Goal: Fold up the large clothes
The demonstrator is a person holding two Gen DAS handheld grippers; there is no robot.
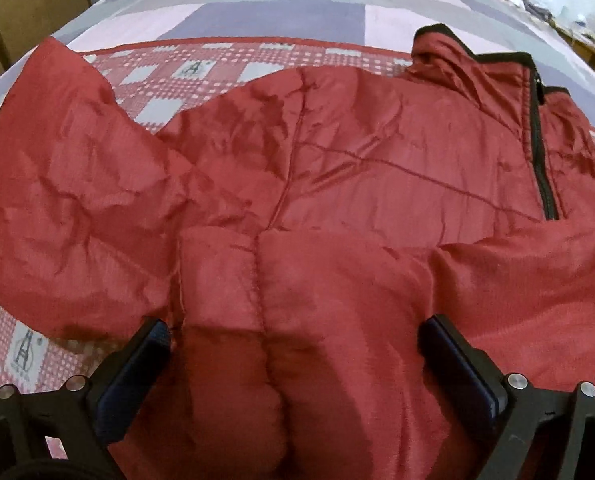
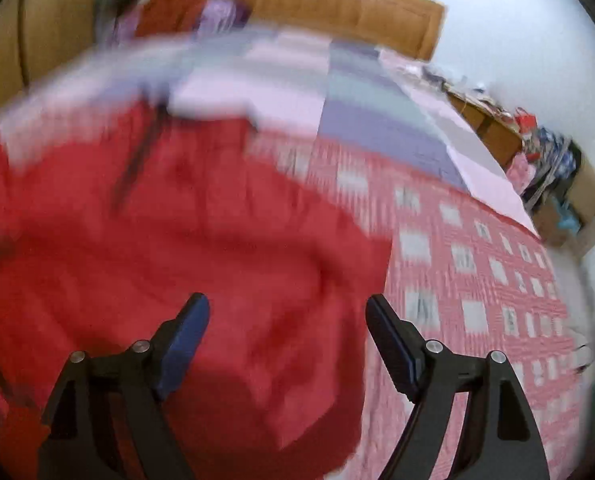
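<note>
Both grippers, left gripper (image 1: 293, 344) and right gripper (image 2: 287, 332), are spread wide over the puffy red quilted jacket (image 1: 337, 184), so slippery padded fabric could be missed or bunched when pinched.

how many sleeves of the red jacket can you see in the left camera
2: one sleeve spreads out left over the checked bedsheet; a folded sleeve cuff lies between the open left gripper fingers.

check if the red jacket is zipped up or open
Zipped, at least the stretch in view: on the red jacket the black zipper runs closed down from the collar.
</note>
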